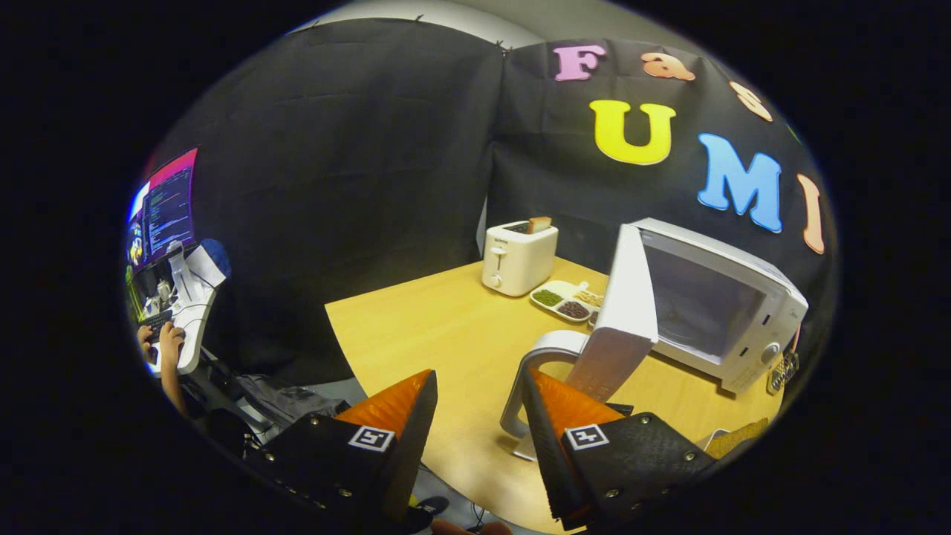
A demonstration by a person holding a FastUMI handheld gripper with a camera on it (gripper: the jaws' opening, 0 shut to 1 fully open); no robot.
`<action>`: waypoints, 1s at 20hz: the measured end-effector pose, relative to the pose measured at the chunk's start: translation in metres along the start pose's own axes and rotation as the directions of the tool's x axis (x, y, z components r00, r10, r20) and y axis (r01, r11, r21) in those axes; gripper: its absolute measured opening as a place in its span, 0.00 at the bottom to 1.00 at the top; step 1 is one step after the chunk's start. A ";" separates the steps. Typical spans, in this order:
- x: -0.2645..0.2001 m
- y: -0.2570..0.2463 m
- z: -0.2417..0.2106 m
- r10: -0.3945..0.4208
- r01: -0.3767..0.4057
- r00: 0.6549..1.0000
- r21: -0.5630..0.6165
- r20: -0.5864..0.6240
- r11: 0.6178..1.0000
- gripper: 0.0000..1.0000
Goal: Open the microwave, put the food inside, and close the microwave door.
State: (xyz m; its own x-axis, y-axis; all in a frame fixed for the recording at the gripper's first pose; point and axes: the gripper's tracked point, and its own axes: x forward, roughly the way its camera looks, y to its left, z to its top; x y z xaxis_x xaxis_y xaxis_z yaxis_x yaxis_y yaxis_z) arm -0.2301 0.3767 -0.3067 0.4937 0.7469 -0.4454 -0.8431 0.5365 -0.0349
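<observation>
Your claw (475, 416) hangs open and empty over the counter's (446, 334) near edge, its right finger just beside the microwave door's handle (531, 364). With the microwave (713, 305) already open, loading is left: toast (735, 438) lies at the near right corner, then shut the door (620, 319).

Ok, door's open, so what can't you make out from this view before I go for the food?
- Microwave cavity floor: hidden behind the open door.
- Door handle: partly behind one finger of the open hand-held gripper.
- Brownish item beyond the fingers: cut off by the view's edge.
- Divided tray contents: too small to identify.
</observation>
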 end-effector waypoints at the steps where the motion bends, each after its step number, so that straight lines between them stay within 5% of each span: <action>1: 0.008 0.010 0.003 0.027 -0.027 1.000 -0.008 0.004 1.000 0.69; 6: 0.038 0.048 0.027 0.150 -0.150 0.988 0.003 0.038 0.989 0.69; 11: 0.015 0.048 0.056 0.287 -0.294 0.955 0.093 0.079 0.951 0.70; 17: -0.059 -0.038 0.071 0.185 -0.199 0.979 0.201 0.084 0.959 0.75; 20: -0.089 -0.114 0.053 0.002 -0.014 0.999 0.240 0.050 0.971 0.76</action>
State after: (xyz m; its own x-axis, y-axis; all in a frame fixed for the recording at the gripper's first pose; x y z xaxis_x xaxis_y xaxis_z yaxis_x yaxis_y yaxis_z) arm -0.1669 0.2702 -0.2162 0.5023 0.7666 -0.4001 -0.7740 0.6048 0.1872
